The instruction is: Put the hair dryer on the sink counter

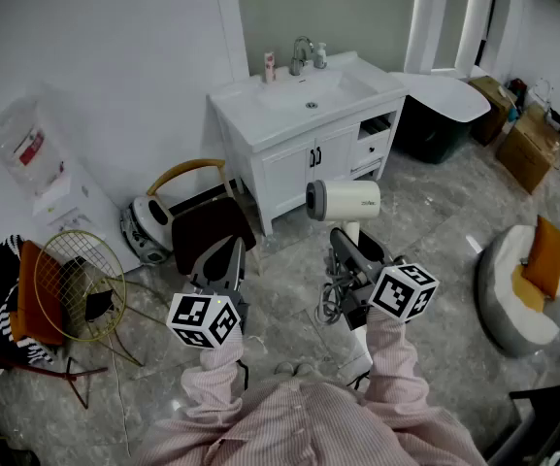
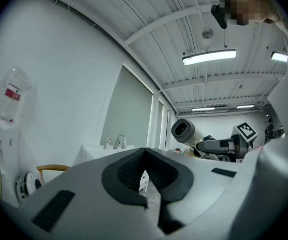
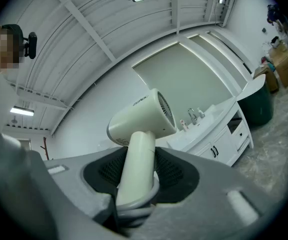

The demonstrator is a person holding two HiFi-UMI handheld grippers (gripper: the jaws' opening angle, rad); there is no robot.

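Snag risk from loose cord: holds hair dryer clamped in right tool, table at 12 o'clock; left tool closed, empty.

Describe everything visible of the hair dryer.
The hair dryer is cream, glossy plastic: barrel crosswise, dark mouth toward the person's left, vented grille behind. Its handle is clamped in the right hand-held gripper, a grey cord looped at its base. It is held in the air, short of the sink counter.
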